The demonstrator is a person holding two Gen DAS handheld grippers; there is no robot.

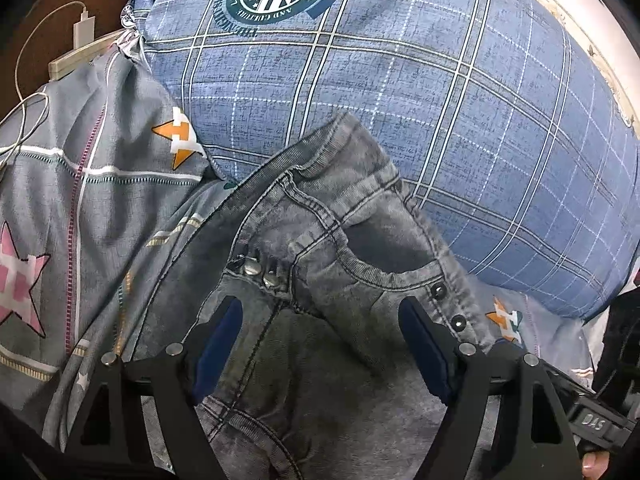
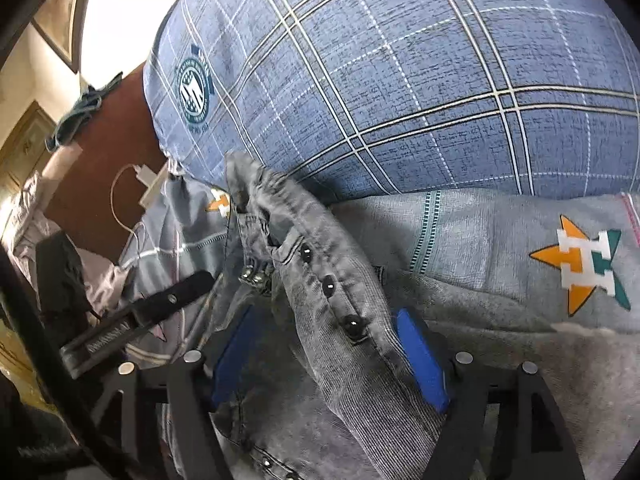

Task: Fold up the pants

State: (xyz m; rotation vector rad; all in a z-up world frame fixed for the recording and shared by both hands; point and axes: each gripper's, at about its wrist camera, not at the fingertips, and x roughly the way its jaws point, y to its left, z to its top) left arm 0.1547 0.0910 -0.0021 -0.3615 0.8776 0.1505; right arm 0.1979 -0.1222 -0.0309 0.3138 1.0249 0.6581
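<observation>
Grey denim jeans (image 1: 320,280) lie waist-end on a star-print bedsheet (image 1: 100,184), against a blue plaid pillow (image 1: 400,100) at 12 o'clock. Left gripper (image 1: 320,344) and right gripper (image 2: 324,356) both stand wide open over the waistband, gripping nothing. Pinch both layers squarely; open room lies toward 6 o'clock, away from the pillow.

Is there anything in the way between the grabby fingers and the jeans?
Nothing visible. The left gripper hangs open right over the grey jeans near the waistband. The right gripper is open too, with the jeans' buttoned edge lying between its fingers. The blue plaid pillow sits behind the jeans, not in between.
</observation>
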